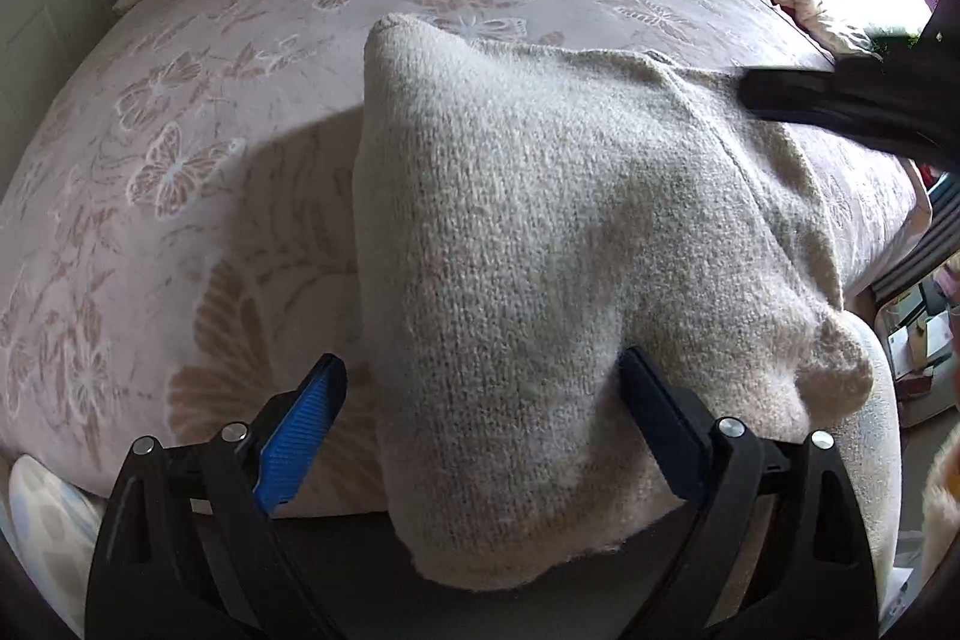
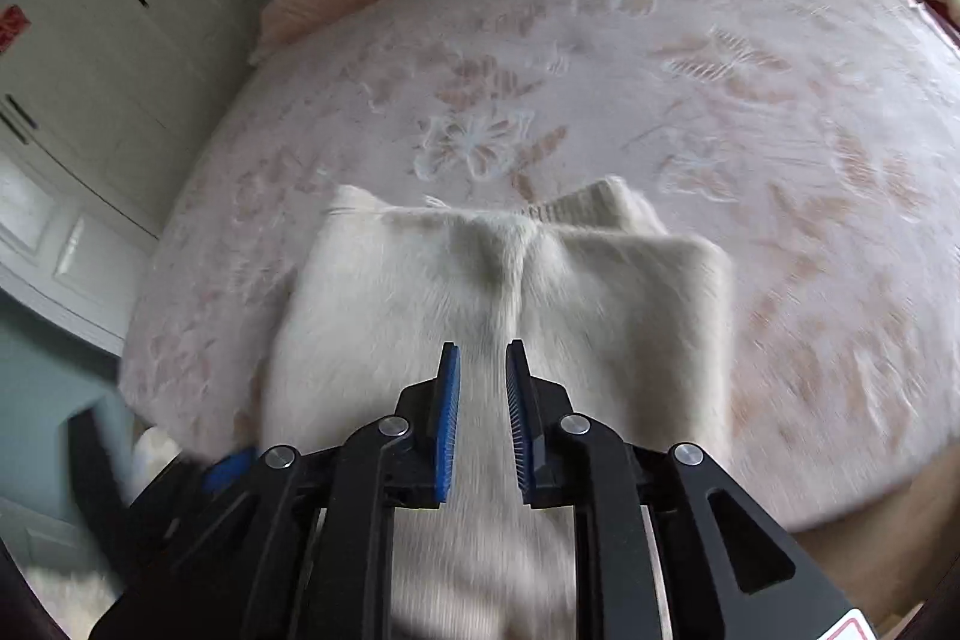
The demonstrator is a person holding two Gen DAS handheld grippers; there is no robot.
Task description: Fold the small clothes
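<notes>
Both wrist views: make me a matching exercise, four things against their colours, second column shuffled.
1 sweater
2 bedspread
3 wardrobe
4 left gripper's fingers

A white with red stickers
B black with blue pads
C beige knit
D pink with a butterfly pattern

Pairs: 1-C; 2-D; 3-A; 4-B

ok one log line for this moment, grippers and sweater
left gripper: open, straddling sweater | right gripper: narrow gap, knit between, grip unclear | bed: sweater partly folded
</notes>
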